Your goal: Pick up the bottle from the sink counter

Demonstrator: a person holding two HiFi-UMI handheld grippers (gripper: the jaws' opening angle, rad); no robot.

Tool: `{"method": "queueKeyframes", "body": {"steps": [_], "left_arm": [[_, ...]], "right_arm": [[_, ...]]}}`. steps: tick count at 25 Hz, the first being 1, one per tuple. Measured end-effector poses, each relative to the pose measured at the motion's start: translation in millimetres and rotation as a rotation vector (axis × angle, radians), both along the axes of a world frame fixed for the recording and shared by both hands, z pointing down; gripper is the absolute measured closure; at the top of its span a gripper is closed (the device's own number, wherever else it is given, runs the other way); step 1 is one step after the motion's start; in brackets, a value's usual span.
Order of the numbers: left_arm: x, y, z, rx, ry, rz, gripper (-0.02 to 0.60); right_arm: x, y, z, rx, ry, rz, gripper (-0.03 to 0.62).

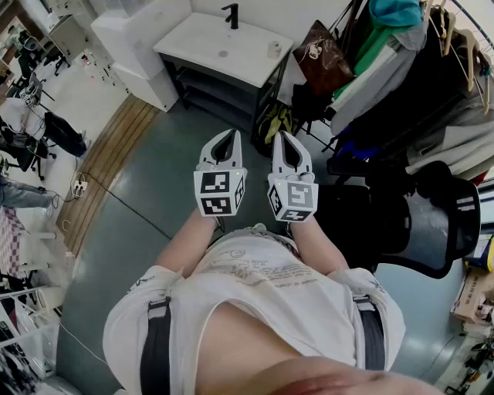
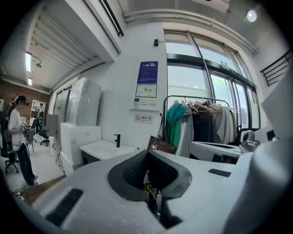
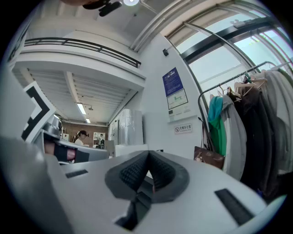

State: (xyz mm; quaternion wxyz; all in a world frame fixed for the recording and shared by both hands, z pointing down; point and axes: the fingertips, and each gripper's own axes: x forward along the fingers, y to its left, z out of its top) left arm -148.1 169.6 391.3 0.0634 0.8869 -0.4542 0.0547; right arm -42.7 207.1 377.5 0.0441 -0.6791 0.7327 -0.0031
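Note:
The white sink counter [image 1: 202, 45] stands far ahead across the grey floor, with a black faucet [image 1: 231, 15] at its back. A small pale bottle [image 1: 274, 48] stands near its right end. Both grippers are held side by side at chest height, well short of the counter. My left gripper [image 1: 231, 134] is shut with nothing between its pads. My right gripper [image 1: 280, 136] is shut and empty as well. In the left gripper view the left gripper [image 2: 147, 153] points toward the counter [image 2: 106, 149] and faucet [image 2: 117, 140]. In the right gripper view the right gripper [image 3: 149, 155] has its pads pressed together.
A brown bag [image 1: 321, 51] leans beside the counter, next to a clothes rack [image 1: 409, 69] full of garments. A black office chair [image 1: 428, 224] stands at my right. White cabinets [image 1: 143, 46] stand left of the counter. A person [image 2: 16, 135] stands far off left.

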Motion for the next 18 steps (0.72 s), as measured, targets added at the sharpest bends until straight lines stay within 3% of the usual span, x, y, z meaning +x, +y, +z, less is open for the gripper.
{"method": "queueKeyframes", "body": {"steps": [18], "left_arm": [[23,-6,8,-0.012,-0.043,0.0,0.561]], "right_arm": [[13,-9,8,-0.009,-0.016,-0.018,0.569]]}}
